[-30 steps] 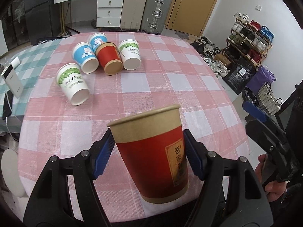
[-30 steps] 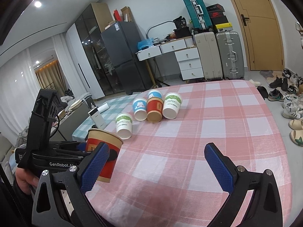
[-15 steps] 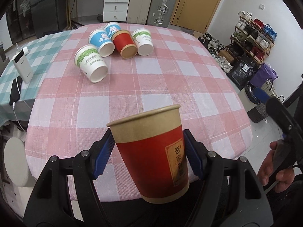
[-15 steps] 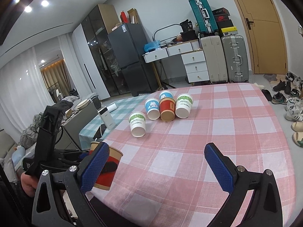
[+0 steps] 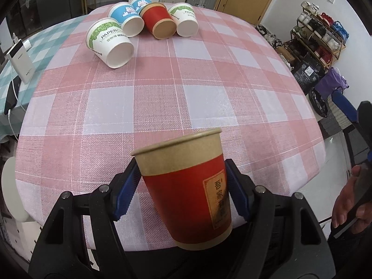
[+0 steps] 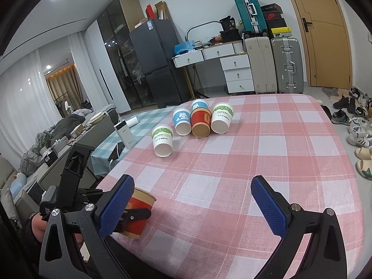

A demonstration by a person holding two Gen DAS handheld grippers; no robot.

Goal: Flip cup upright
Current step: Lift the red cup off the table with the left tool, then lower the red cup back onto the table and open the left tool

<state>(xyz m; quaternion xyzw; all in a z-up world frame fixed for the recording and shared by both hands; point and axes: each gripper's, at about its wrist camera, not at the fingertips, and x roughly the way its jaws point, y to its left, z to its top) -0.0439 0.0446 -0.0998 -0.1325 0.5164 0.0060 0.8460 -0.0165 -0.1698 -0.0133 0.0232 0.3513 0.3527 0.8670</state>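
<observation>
Red paper cup [image 5: 186, 193] w/ a kraft-brown band at the rim is sitting clamped in the left tool [image 5: 182, 191], blue pads pressing on both sides of its wall, mouth up and leaning a bit, over the near edge of the bench [image 5: 209, 97]. From the right wrist view the same cup [image 6: 138, 211] is showing partly behind the right tool's left pad, at the bench's near-left corner. Right tool [image 6: 193, 209] is standing wide w/ nothing btwn its pads, hovering above the pink-and-white checked cloth. A hand [image 5: 351, 204] is gripping the right tool's handle at the far right of the left wrist view. Five other cups are lying on their sides at the far end of the bench, well apart from the held one: a green-print white cup [image 5: 109, 43] nearest, two blue cups [image 5: 126, 18] behind it, a second red cup [image 5: 158, 21] and another green-print white cup [image 5: 184, 18], these packed close together, mouths facing the camera. A white power bank [image 5: 21, 62] is standing on the teal checked cloth at left.
</observation>
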